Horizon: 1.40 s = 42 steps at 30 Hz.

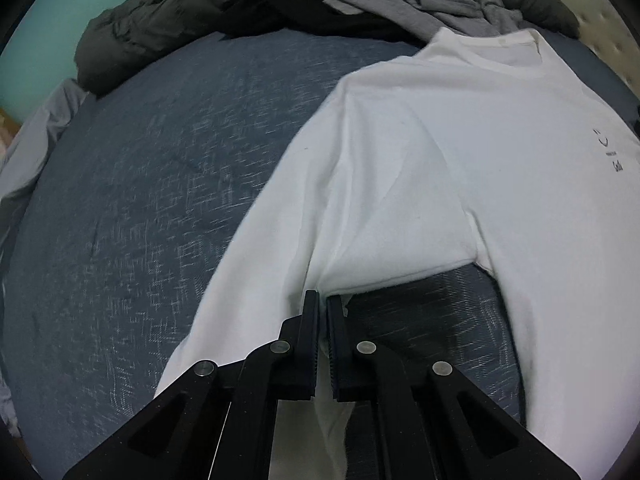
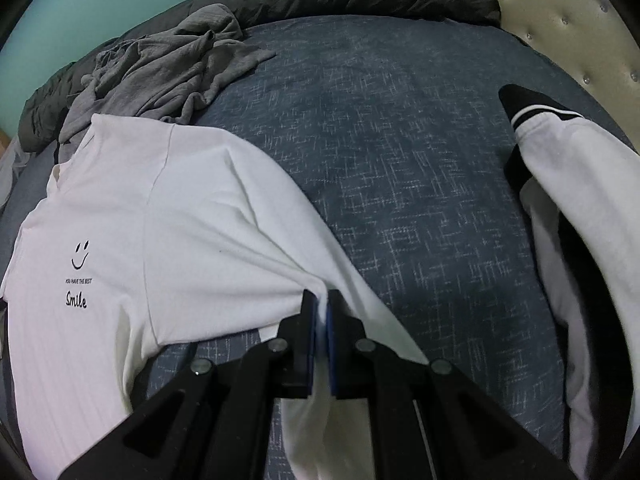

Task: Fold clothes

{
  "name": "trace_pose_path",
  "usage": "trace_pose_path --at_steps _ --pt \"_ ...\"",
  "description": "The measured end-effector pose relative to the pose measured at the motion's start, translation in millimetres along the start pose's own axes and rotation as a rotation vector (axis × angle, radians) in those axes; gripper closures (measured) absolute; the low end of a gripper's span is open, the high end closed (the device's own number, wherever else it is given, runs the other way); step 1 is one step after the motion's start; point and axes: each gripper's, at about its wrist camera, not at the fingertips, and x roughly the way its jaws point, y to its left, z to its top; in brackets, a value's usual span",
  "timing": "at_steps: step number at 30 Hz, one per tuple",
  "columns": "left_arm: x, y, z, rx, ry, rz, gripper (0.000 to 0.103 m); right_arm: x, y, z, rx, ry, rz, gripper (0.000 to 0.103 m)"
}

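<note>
A white long-sleeved shirt (image 1: 460, 152) with a black smile print lies face up on the blue bed cover (image 1: 140, 200). In the left wrist view my left gripper (image 1: 323, 298) is shut on the fabric of one sleeve, which is pulled taut from the shoulder. In the right wrist view the same white shirt (image 2: 140, 220) spreads to the left, and my right gripper (image 2: 322, 294) is shut on the other sleeve. Both sleeves run under the fingers toward the cameras.
A crumpled grey garment (image 2: 168, 64) and a dark duvet (image 1: 152, 24) lie at the far side of the bed. A white and black garment (image 2: 572, 208) rests at the right, near the padded headboard (image 2: 568, 12). Bare blue bed cover (image 2: 400, 140) lies between them.
</note>
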Motion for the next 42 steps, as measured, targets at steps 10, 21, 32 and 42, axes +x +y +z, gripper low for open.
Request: trace_pose_path --at_steps 10,21,32,42 --pt "7 22 9 -0.053 -0.012 0.048 0.099 1 -1 15 -0.009 -0.014 -0.061 0.099" --pt "2 19 8 -0.094 0.010 0.011 0.090 16 14 24 -0.068 0.018 -0.079 0.095" --pt "-25 -28 -45 -0.302 0.037 -0.350 0.076 -46 46 -24 -0.021 -0.100 0.130 0.067" --pt "-14 -66 -69 -0.296 0.080 -0.451 0.101 -42 62 -71 0.016 -0.009 0.249 0.067"
